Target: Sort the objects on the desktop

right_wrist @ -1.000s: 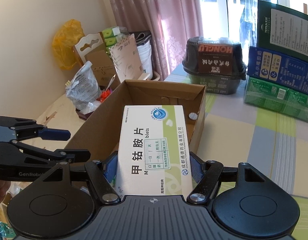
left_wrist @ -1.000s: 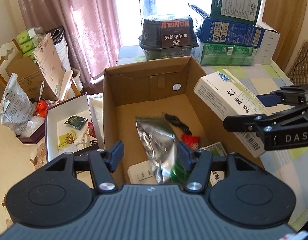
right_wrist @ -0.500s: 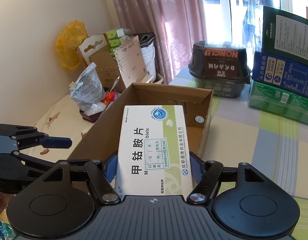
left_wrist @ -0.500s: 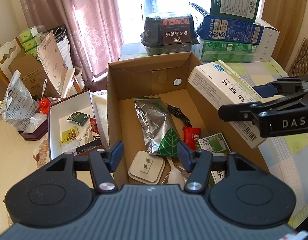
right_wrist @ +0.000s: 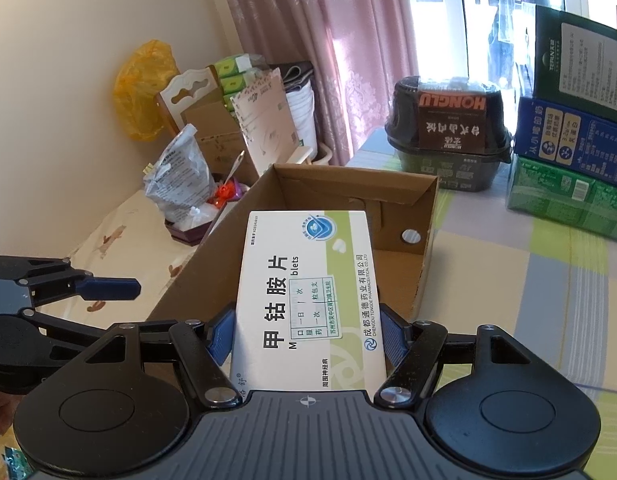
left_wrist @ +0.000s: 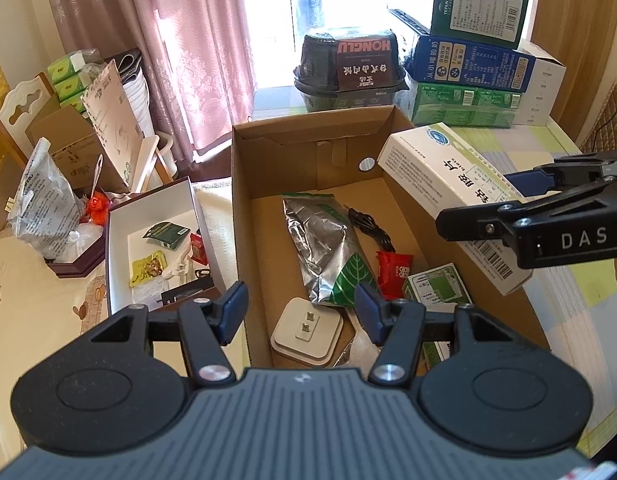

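An open cardboard box (left_wrist: 308,132) stands in the middle of the left wrist view. Inside lie a silver foil pouch (left_wrist: 320,236), a black cable (left_wrist: 368,228), a red packet (left_wrist: 394,268), a small green-and-white carton (left_wrist: 436,284) and a beige plug (left_wrist: 308,330). My left gripper (left_wrist: 300,308) hangs open above the box's near end, holding nothing. My right gripper (right_wrist: 306,332) is shut on a white and green medicine box (right_wrist: 304,280), held above the cardboard box's (right_wrist: 348,184) right wall. That medicine box (left_wrist: 448,184) also shows from the left.
A white open tray (left_wrist: 120,240) with small packets sits left of the cardboard box, and a clear plastic bag (left_wrist: 40,208) beyond it. At the back stand a black food container (left_wrist: 348,64) and stacked cartons (left_wrist: 468,60). The checked tablecloth (right_wrist: 508,280) lies to the right.
The left wrist view has drawn back a little from the cardboard box, so the beige plug and more contents show. The right gripper holds the medicine box as before.
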Demonstrator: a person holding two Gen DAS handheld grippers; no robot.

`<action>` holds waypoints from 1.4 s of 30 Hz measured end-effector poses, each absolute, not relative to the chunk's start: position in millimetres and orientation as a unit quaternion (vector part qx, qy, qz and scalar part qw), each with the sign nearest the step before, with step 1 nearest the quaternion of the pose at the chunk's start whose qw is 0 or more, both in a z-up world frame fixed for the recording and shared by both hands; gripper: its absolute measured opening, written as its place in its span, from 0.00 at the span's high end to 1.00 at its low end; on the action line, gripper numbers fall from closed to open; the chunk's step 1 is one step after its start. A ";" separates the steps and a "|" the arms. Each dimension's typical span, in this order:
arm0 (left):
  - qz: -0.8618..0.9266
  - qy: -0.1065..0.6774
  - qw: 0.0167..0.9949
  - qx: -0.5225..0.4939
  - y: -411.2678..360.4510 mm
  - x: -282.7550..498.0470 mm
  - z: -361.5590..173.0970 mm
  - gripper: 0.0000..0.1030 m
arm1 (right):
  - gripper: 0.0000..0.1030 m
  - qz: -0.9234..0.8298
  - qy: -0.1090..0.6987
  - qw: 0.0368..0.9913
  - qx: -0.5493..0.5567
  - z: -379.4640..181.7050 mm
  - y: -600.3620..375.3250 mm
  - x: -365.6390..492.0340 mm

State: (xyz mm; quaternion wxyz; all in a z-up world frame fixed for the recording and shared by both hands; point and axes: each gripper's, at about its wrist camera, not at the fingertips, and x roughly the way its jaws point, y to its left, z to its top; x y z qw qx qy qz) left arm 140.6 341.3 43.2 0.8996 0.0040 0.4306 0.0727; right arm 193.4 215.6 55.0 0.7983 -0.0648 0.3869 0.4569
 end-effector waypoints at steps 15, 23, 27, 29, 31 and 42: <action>0.086 0.416 0.905 -0.009 333.5 126.2 46.7 0.16 | 0.16 0.447 0.388 0.806 -0.020 63.8 175.4 200.9; 0.096 0.400 0.911 -0.020 313.0 104.8 58.0 0.01 | 0.10 0.441 0.393 0.807 -0.023 69.7 149.6 177.2; 0.102 0.395 0.913 -0.019 299.9 92.8 66.0 0.01 | 0.06 0.442 0.390 0.808 -0.027 75.9 138.2 161.6; 0.108 0.392 0.914 -0.019 293.8 86.8 70.3 0.01 | 0.05 0.443 0.389 0.807 -0.031 79.8 132.5 153.6; 0.114 0.391 0.913 -0.015 287.2 80.2 74.1 0.01 | 0.02 0.444 0.386 0.808 -0.036 84.4 126.7 146.3; 0.135 0.370 0.918 -0.046 255.2 28.0 97.1 0.01 | 0.02 0.422 0.357 0.830 -0.069 104.1 78.6 93.6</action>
